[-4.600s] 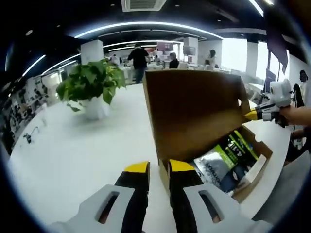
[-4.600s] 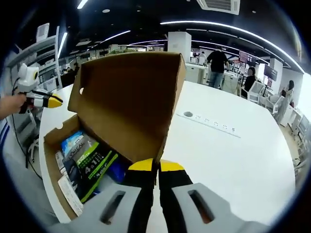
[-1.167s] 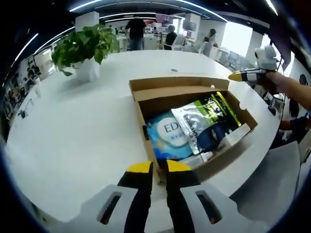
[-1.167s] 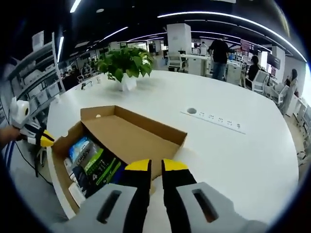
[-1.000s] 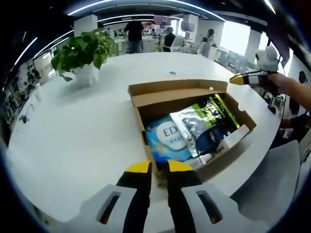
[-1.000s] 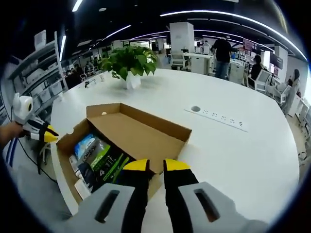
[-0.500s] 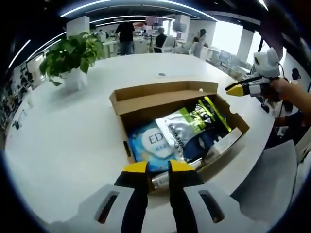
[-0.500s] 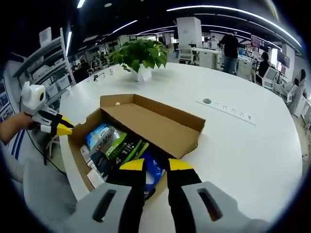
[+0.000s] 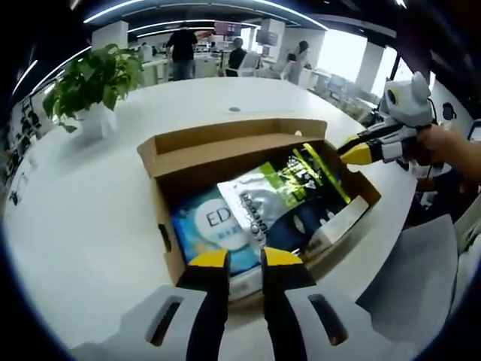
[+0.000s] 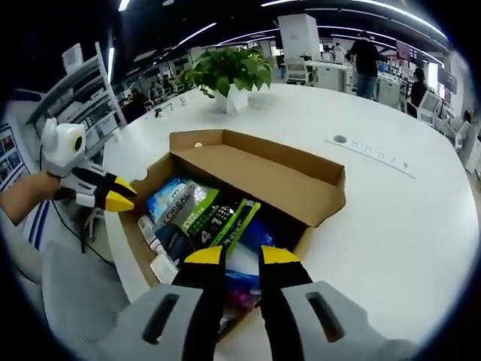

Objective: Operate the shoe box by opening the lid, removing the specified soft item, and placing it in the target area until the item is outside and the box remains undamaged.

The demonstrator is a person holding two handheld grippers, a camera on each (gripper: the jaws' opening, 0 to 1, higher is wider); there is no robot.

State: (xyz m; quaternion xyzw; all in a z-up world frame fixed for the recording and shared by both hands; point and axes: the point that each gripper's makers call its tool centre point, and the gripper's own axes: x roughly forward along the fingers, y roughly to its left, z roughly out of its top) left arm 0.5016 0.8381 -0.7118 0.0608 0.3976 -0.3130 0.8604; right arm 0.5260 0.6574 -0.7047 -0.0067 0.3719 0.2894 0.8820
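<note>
Shoe box point(image 9: 248, 199) on white tabletop point(image 9: 83, 218), lid now flat behind it, was standing up before. Soft packs point(image 9: 285, 192) inside, ready to grab. Both grippers came close: left gripper point(image 9: 239, 259) and right gripper point(image 10: 233, 256) at box edge, jaws slightly apart, empty.

The brown cardboard shoe box point(image 9: 248, 143) sits open on the white bench point(image 9: 83, 210) close to its near edge, its lid point(image 10: 259, 174) folded fully back and lying flat behind the tray. Inside, soft packets lie flat and overlapping: a silver-and-green pouch point(image 9: 289, 184) with a black panel on top, slanting across the middle, and a blue-and-white pack point(image 9: 210, 226) marked "ED" partly beneath it. A dark blue packet point(image 9: 301, 219) shows below the pouch.
</note>
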